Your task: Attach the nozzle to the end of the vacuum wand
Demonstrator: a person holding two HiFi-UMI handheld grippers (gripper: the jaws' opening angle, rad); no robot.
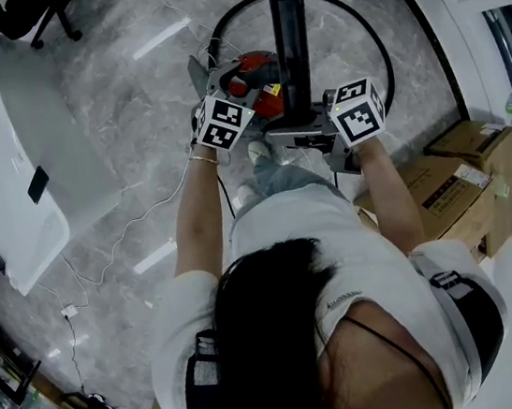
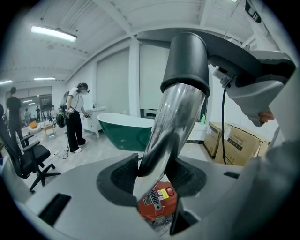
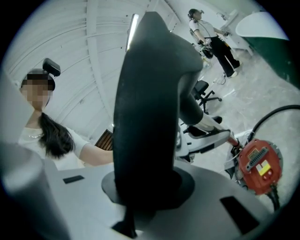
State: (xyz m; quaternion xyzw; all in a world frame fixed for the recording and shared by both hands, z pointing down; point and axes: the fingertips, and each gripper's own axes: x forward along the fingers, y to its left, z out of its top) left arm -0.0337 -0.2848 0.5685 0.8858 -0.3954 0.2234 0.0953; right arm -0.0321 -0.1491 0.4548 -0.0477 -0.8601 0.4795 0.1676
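**Wand and nozzle held end to end above the vacuum**

The person stands on a grey marble floor (image 1: 127,94) with a gripper in each hand, both raised in front of the body.

The left gripper (image 2: 152,176) has its jaws closed on the wand (image 2: 173,122), a shiny metal tube that rises between the dark pads and leans up to the right. The jaws stand fairly wide, since the tube fills the gap and a pad presses on each side.

The right gripper (image 3: 140,187) has its jaws drawn narrow on the nozzle (image 3: 150,108). This broad black piece stands up out of the jaws and fills the middle of the right gripper view.

In the left gripper view the wand's upper end runs into the nozzle's dark grey collar (image 2: 185,61), which sits around the tube. The right gripper (image 2: 255,79) is just beside the collar, at the upper right. Whether the joint has locked cannot be told.

In the head view the nozzle (image 1: 291,52) shows as a black bar running away from the person. The left gripper (image 1: 223,85) is to its left and the right gripper (image 1: 312,129) at its near end.

The red vacuum (image 1: 244,82) sits on the floor under the left jaws and shows below the wand in the left gripper view (image 2: 157,201). A black hose (image 1: 375,40) loops in a wide ring around it.

Cardboard boxes (image 1: 461,184) stand to the person's right. Further back are a green tub (image 2: 124,129), an office chair (image 2: 28,157) and another person (image 2: 75,117) standing.
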